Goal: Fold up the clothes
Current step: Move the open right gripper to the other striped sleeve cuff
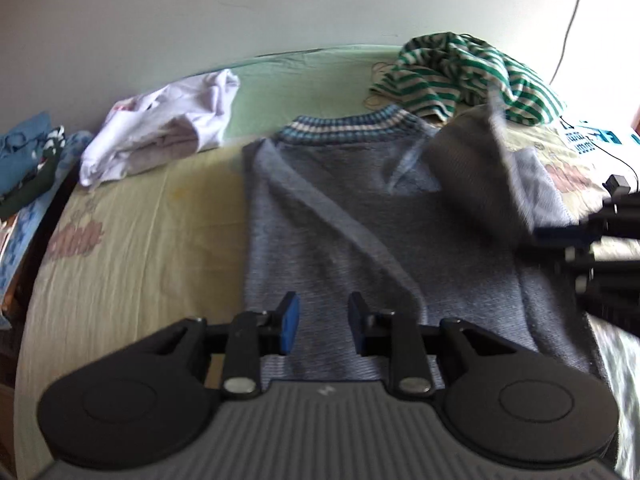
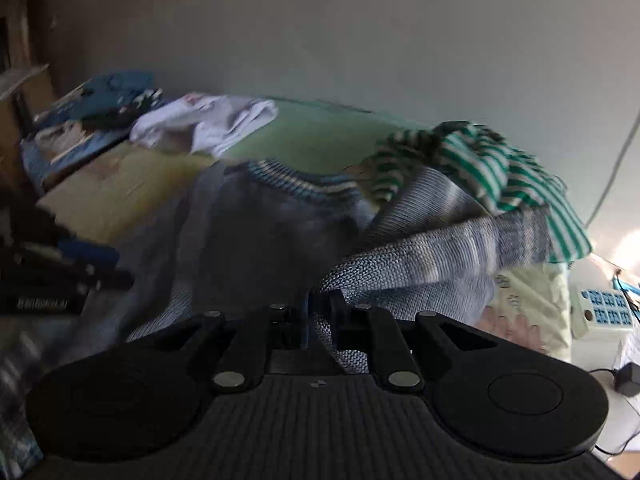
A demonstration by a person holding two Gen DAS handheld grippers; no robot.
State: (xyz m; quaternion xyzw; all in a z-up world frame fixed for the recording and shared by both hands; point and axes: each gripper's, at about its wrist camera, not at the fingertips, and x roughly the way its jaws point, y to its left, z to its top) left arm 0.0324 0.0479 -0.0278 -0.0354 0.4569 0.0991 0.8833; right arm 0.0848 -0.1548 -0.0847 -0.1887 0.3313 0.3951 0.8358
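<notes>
A grey-blue knit sweater with a striped collar lies spread on the bed, its left side folded in. My left gripper hovers over the sweater's lower part, open, with nothing between its blue pads. My right gripper is shut on the sweater's right sleeve, which is lifted and stretched across the body. In the left wrist view the raised sleeve is blurred, and the right gripper shows at the right edge. The left gripper appears dark at the left of the right wrist view.
A crumpled white garment lies at the back left of the bed. A green-and-white striped garment lies at the back right. Blue clothes are piled at the far left. A cable hangs on the wall.
</notes>
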